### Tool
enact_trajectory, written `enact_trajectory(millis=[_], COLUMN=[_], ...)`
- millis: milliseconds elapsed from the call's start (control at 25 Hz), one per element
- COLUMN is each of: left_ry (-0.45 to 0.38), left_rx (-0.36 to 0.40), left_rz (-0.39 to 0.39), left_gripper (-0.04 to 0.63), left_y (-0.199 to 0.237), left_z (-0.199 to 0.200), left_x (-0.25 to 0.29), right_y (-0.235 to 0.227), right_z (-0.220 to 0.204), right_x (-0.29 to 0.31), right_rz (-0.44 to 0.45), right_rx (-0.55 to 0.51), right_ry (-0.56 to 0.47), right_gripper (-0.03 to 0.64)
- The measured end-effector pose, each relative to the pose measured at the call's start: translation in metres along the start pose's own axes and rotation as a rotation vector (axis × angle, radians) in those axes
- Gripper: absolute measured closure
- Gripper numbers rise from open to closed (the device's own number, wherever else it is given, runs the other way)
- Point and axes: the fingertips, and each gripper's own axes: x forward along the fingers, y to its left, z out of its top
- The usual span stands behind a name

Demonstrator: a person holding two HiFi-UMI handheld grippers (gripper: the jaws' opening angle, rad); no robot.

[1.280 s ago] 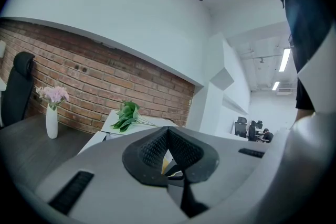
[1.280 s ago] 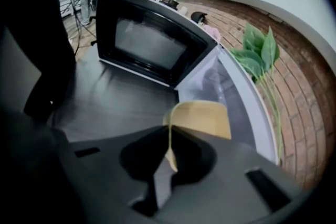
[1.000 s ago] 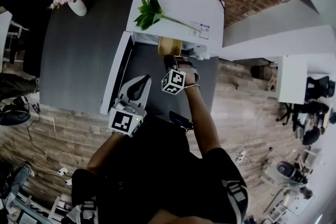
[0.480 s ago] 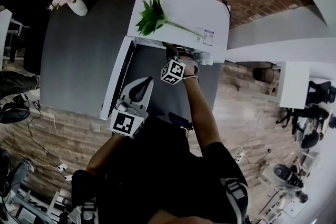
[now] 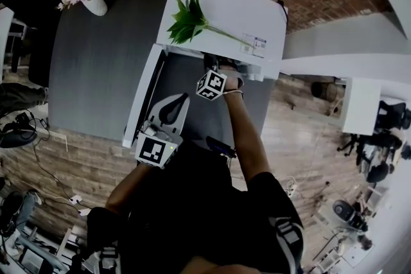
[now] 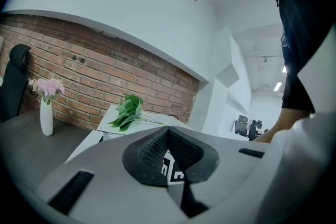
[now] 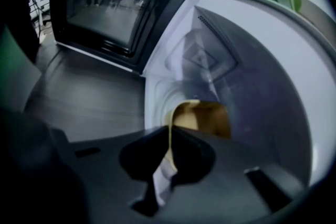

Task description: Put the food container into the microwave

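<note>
The white microwave (image 5: 225, 9) stands on the dark table with its door (image 5: 142, 93) swung open to the left. My right gripper (image 5: 217, 67) reaches into the cavity (image 7: 252, 76); the head view hides its tips under the microwave's top. In the right gripper view the right gripper (image 7: 169, 136) is shut on the rim of a tan food container (image 7: 202, 118), which is inside the cavity near its floor. My left gripper (image 5: 172, 107) hangs back over the table's front by the door. Its jaws (image 6: 168, 134) are shut with nothing between them.
A green leafy sprig (image 5: 187, 21) lies on top of the microwave. A white vase of pink flowers (image 5: 90, 0) stands at the table's far left, against the brick wall. The door's dark window (image 7: 115, 8) faces the opening on the left. A person's arm holds each gripper.
My right gripper has pushed forward into the microwave. The tan container, seen at the opening a second ago, is now hidden under the microwave's top in the head view. The left gripper barely moved.
</note>
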Motion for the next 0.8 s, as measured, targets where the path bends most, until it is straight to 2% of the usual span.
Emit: enact_trajectory(millis=[360, 800], left_ry=[0.006, 0.010], left_rx=[-0.009, -0.009], left_rz=[0.008, 0.010], left_gripper=[0.560, 0.560], left_y=[0.0039, 0.0066], left_z=[-0.0023, -0.0042], left_x=[0.0013, -0.0004], right_y=[0.0020, 0.0007], right_z=[0.0031, 0.0013], right_x=[0.0046, 0.0091], right_rz=[-0.003, -0.008], right_rx=[-0.038, -0.002], right_ry=[0.002, -0.002], right_gripper=[0.578, 0.577])
